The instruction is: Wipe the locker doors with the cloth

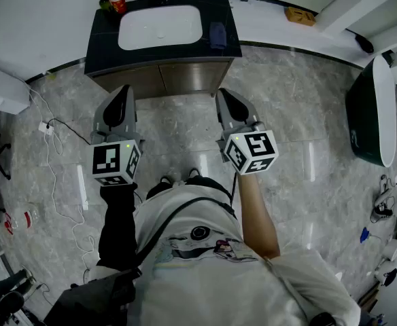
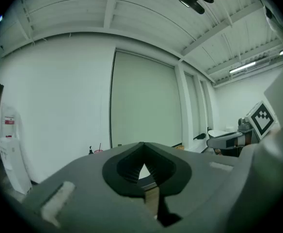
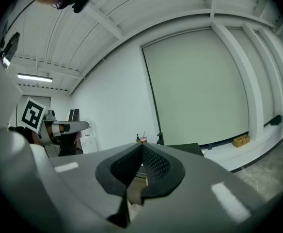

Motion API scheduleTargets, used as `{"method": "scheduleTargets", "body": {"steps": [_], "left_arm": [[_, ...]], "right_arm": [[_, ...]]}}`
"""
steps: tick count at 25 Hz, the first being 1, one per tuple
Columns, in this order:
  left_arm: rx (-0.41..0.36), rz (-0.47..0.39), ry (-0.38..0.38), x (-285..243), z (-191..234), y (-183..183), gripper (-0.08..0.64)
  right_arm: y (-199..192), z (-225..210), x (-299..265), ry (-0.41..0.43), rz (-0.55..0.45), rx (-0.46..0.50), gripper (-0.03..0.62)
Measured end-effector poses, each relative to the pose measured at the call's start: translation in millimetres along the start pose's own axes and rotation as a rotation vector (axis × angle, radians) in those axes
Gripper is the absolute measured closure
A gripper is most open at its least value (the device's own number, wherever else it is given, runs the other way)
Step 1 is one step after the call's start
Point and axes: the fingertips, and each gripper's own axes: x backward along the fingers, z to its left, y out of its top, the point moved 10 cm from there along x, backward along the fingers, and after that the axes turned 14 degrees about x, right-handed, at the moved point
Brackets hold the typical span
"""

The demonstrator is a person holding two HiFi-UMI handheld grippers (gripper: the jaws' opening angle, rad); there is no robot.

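- Locker doors (image 1: 161,78): brown fronts under the dark bench (image 1: 107,45), closed, facing both tools across a strip of bare floor (image 1: 294,114).
- Cloth (image 1: 217,34): dark blue, lying on the bench just right of the white basin (image 1: 160,27), close to the bench's right edge; too small to be sure of the fabric.
- Left tool (image 1: 122,95) (image 2: 142,149): clenched, pads meeting tip to tip, grasping nothing; held almost level, aimed at the bench's left half, well apart from it.
- Right tool (image 1: 224,97) (image 3: 141,147): likewise clenched on nothing, aimed at the bench's right corner, well apart from it.
- Open room: grey marbled floor clear between tools and doors, wider to the right of the bench, bounded there by a white ledge (image 1: 280,29) along the wall carrying a small brown box (image 1: 300,15).
- Edges to mind: white cable (image 1: 52,182) trailing over the floor at left from a small plug block (image 1: 45,128); white box (image 1: 1,90) against the left wall; dark rounded unit with a white top (image 1: 368,114) at far right.
- Red cup (image 1: 117,1) at the bench's back left corner, near the wall.
- Hidden or cut off: floor near the feet covered by the person's torso; lower part of the doors foreshortened; right-hand unit and the clutter at both lower corners cut by the frame; in both gripper views the lower field filled by the tool's own grey body, with only a sliver of the bench showing through the small gap below the pad tips.
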Motion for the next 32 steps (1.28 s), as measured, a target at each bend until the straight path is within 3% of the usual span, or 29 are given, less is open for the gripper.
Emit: {"method": "scheduleTargets", "body": {"steps": [19, 32], "left_arm": [[-0.006, 0.000, 0.030, -3, -23, -8, 0.560], [0.016, 0.045, 0.054, -18, -39, -28, 0.560]], "right_arm": [[-9, -20, 8, 0.034, -0.029, -0.006, 0.589], [-28, -45, 8, 0.060, 0.037, -0.025, 0.588]]}}
